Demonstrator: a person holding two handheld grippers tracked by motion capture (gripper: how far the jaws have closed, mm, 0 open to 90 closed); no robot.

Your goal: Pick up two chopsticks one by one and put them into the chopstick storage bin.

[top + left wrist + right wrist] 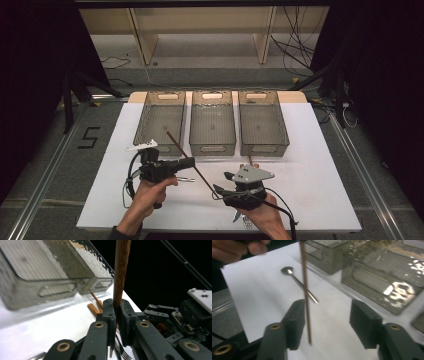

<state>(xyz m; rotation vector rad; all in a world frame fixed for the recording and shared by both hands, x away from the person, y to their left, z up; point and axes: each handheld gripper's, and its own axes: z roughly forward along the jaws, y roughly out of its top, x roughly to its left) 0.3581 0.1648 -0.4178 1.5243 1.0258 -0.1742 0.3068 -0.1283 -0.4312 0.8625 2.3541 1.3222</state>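
Before the three grey trays: a chopstick handover

Left gripper (117,315) pinches the long brown wooden chopstick (187,157); right gripper (325,322) stands spread, probably to release it for sorting.

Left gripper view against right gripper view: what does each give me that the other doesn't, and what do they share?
Left gripper view: the left gripper shut on the brown chopstick, spare chopsticks lying by the grey trays, and fork tines below the jaws. Right gripper view: the right gripper with its jaws apart, and a spoon lying on the white table. Shared: the brown chopstick, the grey trays and the white table.
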